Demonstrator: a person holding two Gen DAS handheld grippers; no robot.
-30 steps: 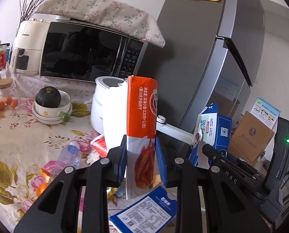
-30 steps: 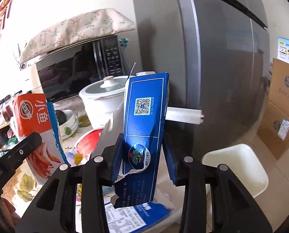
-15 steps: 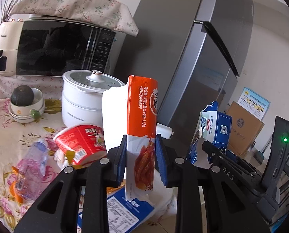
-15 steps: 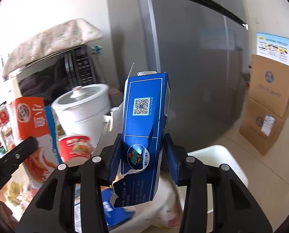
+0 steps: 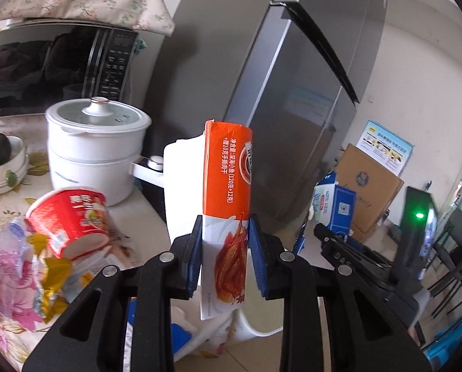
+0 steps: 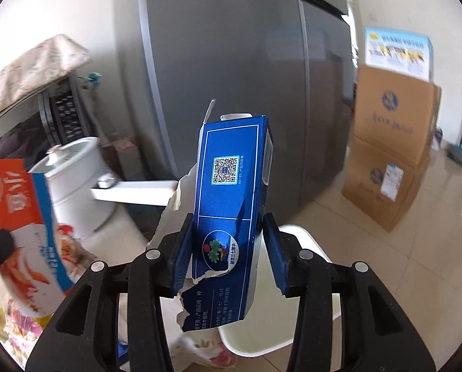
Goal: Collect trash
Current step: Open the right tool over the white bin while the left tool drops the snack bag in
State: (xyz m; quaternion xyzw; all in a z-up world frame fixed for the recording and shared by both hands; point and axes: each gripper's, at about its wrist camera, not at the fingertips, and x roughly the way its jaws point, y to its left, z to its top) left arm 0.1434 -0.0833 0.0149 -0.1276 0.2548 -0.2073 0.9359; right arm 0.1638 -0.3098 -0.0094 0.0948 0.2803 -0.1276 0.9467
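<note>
Table with floral cloth [image 5: 10,214] left of left gripper: white lidded cooker [image 5: 96,152] at far edge, tipped red noodle cup [image 5: 71,221] nearer, crumpled wrappers [image 5: 20,279] closest. Tiled floor [image 6: 417,279] right of right gripper: stacked cardboard boxes [image 6: 392,152]; white bin [image 6: 271,328] below its fingers.

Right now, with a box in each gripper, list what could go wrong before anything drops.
1. The torn blue cardboard carton sits low in the right gripper, and one pad looks barely in contact. It may slip out before it is over the white plastic bin.
2. The left gripper pinches the tall orange-and-white snack box near its bottom, so it could pivot.
3. The grippers are close together, so the boxes could bump.
</note>
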